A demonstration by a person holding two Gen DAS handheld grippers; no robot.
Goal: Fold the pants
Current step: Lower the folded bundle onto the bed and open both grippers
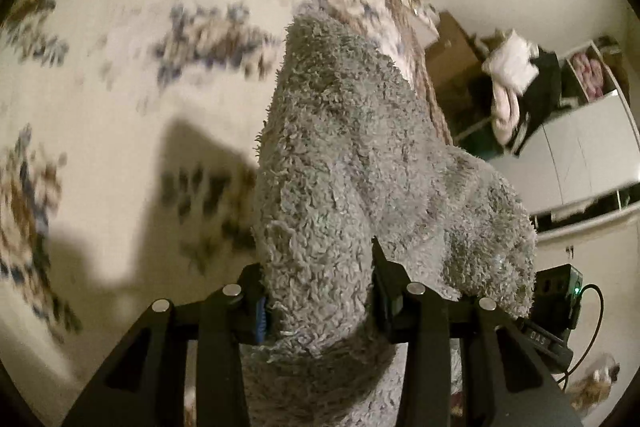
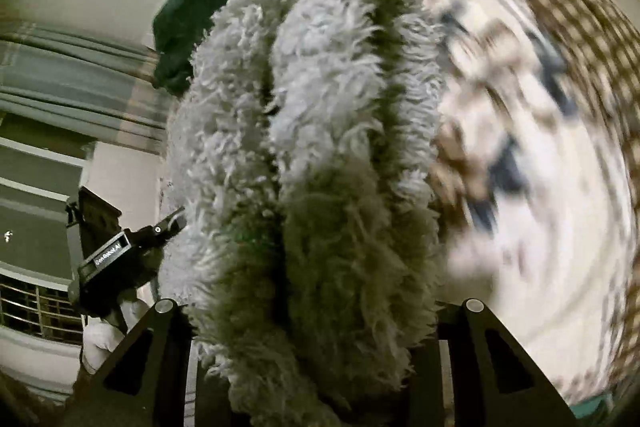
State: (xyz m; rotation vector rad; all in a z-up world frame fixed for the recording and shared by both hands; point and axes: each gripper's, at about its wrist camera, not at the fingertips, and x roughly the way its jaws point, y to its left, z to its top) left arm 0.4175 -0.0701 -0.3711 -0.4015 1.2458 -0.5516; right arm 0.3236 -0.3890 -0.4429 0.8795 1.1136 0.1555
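Above floral bedspread [image 1: 120,75], left gripper [image 1: 320,291] and right gripper [image 2: 316,311] each clamp fluffy grey fleece pants [image 1: 344,155]; fabric soft, bulky, limp — waistband edge likely best hold.

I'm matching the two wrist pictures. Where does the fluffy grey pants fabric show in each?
Left wrist: grey pants fill the centre, running up from the left tongs.
Right wrist: grey pants fill the centre-left, rising from the bottom edge.
Shared landmark: the floral bedspread.
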